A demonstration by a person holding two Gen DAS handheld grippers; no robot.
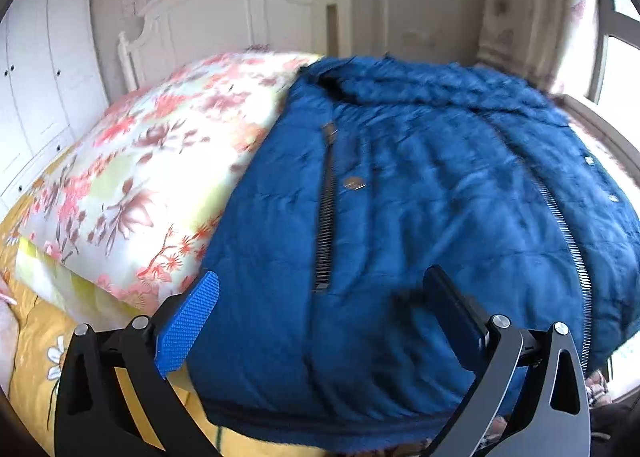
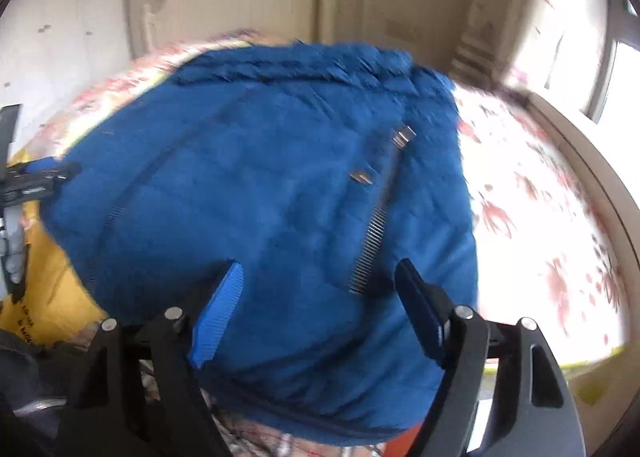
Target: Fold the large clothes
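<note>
From the left wrist, the blue padded jacket (image 1: 420, 185) lies spread on the bed, overlapping the floral quilt (image 1: 152, 161) on its left; its zip is undone and no fold is visible, so folding seems barely begun. The left gripper (image 1: 320, 305) hangs over the hem, jaws wide apart, holding nothing

From the right wrist, the right gripper (image 2: 320, 289) hovers over the jacket likewise, jaws spread and empty
</note>
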